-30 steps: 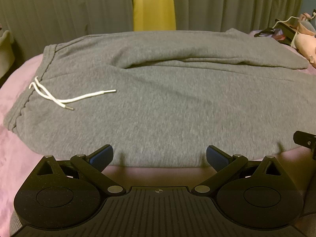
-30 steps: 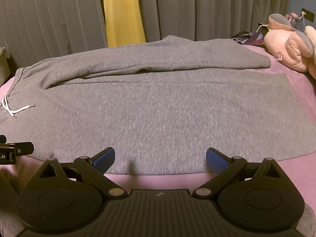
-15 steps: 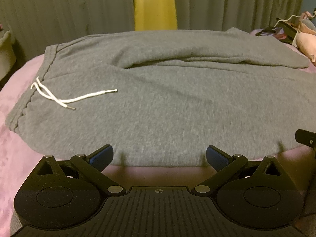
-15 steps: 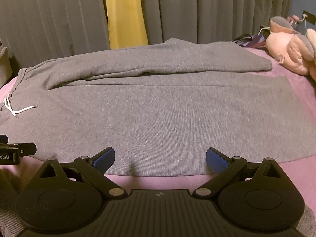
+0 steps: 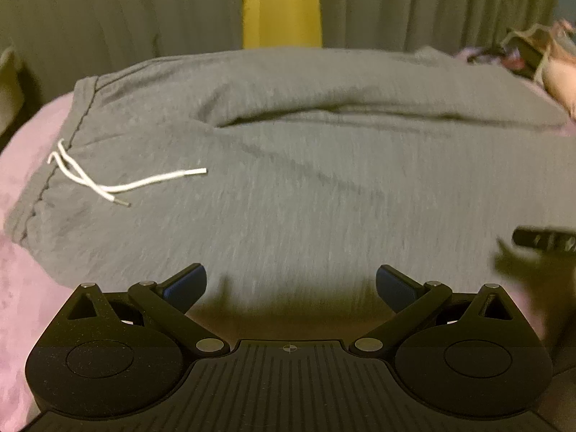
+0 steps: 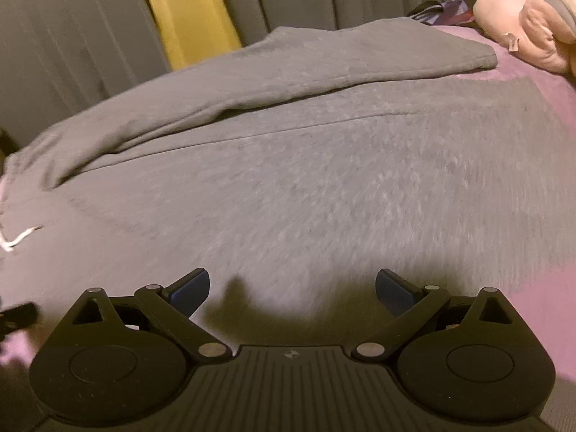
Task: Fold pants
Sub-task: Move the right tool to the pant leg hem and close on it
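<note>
Pants [image 5: 306,180] fill my left view, waistband at 9 o'clock, drawstring [image 5: 118,183] beside it; my left gripper [image 5: 291,284] is spread over their near edge, holding nothing. Right view: my right gripper [image 6: 292,286] also gapes empty over the pants [image 6: 288,180], toy [image 6: 522,18] at 1 o'clock.

Premises: a bedroom in a home. A bed with a pink cover [image 6: 540,309] carries the laundry. Grey pleated curtains [image 6: 72,46] with a yellow panel [image 6: 187,14] hang at 12 o'clock. A pink soft toy [image 6: 518,25] lies at 2 o'clock. Lighting is dim.
</note>
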The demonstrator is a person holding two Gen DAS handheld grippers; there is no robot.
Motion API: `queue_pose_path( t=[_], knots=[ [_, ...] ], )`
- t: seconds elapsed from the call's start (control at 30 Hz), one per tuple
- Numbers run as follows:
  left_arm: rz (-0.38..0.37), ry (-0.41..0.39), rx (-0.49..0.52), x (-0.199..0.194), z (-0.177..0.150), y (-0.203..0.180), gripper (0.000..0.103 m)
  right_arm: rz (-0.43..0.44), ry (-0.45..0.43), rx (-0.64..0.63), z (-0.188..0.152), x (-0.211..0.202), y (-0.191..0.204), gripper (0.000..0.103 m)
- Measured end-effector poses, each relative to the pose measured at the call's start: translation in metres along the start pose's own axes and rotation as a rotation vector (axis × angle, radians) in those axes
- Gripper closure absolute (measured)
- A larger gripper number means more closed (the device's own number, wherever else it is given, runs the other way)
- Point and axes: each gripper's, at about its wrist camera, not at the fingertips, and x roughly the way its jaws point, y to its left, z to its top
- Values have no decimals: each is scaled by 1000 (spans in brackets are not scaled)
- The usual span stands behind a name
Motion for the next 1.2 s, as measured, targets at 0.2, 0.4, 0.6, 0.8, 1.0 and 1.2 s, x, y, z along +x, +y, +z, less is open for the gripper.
queue_pose_path(
  t=[0.2, 0.4, 0.6, 0.8, 1.0, 1.2],
  knots=[
    [73, -51, -158, 14, 60, 12, 0, -116, 23, -42, 19, 38, -1, 4],
    [204, -141, -266, 55, 118, 17, 0, -119, -29, -11, 18, 46, -6, 4],
    [324, -135, -354, 112, 116, 46, 0, -130, -15, -31, 22, 51, -4, 4],
    [402, -246, -438, 124, 117, 82, 0, -35, 3, 48, 102, 53, -20, 4],
    [449, -292, -424, 148, 117, 81, 0, -87, -172, 186, 224, 85, -35, 5],
    [455, -328, -425, 162, 113, 80, 0, -167, -147, 303, 319, 167, -39, 47]
  ],
)
